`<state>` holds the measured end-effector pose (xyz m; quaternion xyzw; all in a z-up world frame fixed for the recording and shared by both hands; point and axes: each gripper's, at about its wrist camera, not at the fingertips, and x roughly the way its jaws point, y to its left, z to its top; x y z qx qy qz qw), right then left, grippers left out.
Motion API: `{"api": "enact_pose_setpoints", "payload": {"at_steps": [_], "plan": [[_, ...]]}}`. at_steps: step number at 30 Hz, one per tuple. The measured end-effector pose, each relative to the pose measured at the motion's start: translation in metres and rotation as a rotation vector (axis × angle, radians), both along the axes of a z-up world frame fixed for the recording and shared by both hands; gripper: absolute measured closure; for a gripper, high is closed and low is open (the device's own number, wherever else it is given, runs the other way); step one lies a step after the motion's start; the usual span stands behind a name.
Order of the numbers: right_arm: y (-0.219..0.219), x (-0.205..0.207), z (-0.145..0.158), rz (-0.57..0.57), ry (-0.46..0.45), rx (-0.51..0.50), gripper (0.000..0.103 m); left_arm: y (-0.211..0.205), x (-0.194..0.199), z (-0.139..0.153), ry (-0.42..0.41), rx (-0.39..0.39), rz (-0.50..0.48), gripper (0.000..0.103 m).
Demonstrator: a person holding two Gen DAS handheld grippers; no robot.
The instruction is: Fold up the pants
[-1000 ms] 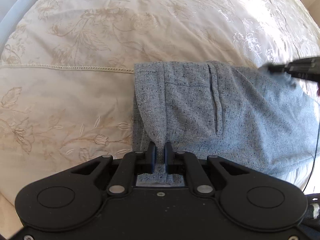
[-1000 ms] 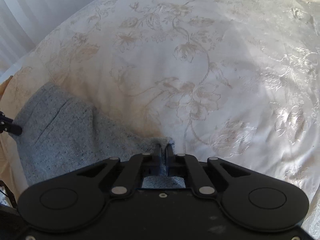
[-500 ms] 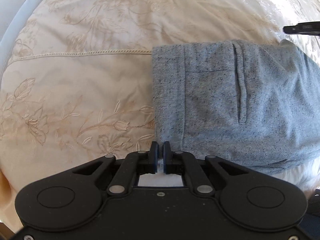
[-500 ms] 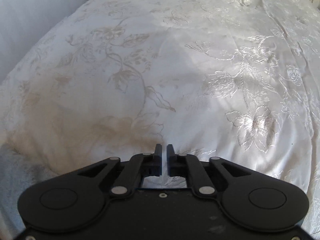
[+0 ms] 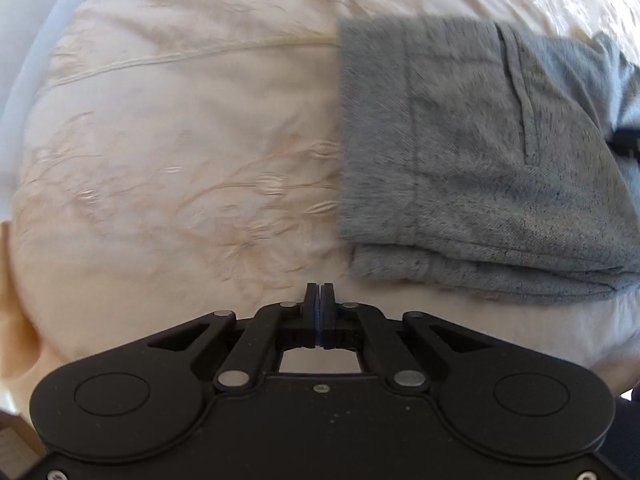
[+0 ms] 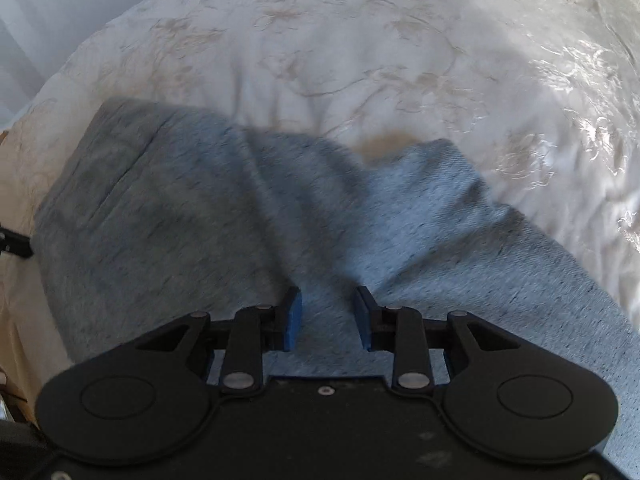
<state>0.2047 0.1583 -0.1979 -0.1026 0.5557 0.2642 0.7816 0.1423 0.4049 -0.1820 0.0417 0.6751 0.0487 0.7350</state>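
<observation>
**Q:** Pants first: where were they, and how far along was the fold?

**A:** Pants of grey speckled woven cloth (image 5: 480, 152) lay on the cream bedspread with its stitched flower pattern (image 5: 180, 160). Seen from my left gripper (image 5: 319, 294), they sat ahead and off to the right, well clear of its tips. Its jaws were pressed together with nothing between them, only bare bedspread in front. I judged the waist end already doubled over: stacked layers showed along the edge nearest that gripper, and a slit pocket (image 5: 520, 88) faced up on the top layer.

**Q:** And the right side?

**A:** My right gripper (image 6: 327, 312) hung directly over the grey cloth, its jaws opening, the blue pads (image 6: 294, 320) standing apart. Cloth lay beneath and between them, but the pads did not press on it as far as I could tell; that view was blurred. Ahead of it and to the right, one loose end stuck out unevenly onto the bedspread, so I took the bundle as not yet squared. That end needed tucking or another fold, in my judgement.

**Q:** Which way did the pants run?

**A:** From the left gripper's view, the long axis ran across, left to right, with the straight waist edge towards the left and the rest passing out of frame on the right. The pocket slit ran away from the gripper, across that axis.
</observation>
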Motion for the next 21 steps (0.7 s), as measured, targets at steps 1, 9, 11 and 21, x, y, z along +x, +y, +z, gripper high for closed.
{"api": "enact_pose_setpoints", "payload": {"at_steps": [1, 9, 11, 21], "plan": [[0.002, -0.006, 0.005, 0.004, -0.011, 0.003, 0.074, 0.002, -0.001, 0.010, -0.027, 0.017, 0.009, 0.102], [0.005, -0.057, 0.032, -0.064, -0.039, 0.062, 0.071, -0.033, 0.032, 0.055, -0.265, -0.089, 0.001, 0.093], [0.009, -0.078, 0.024, 0.007, 0.048, 0.076, 0.071, -0.057, 0.040, 0.047, -0.277, -0.114, -0.036, 0.093], [-0.018, -0.094, 0.038, -0.173, 0.085, 0.147, 0.072, -0.108, 0.014, -0.017, -0.068, -0.144, -0.123, 0.089]]}}
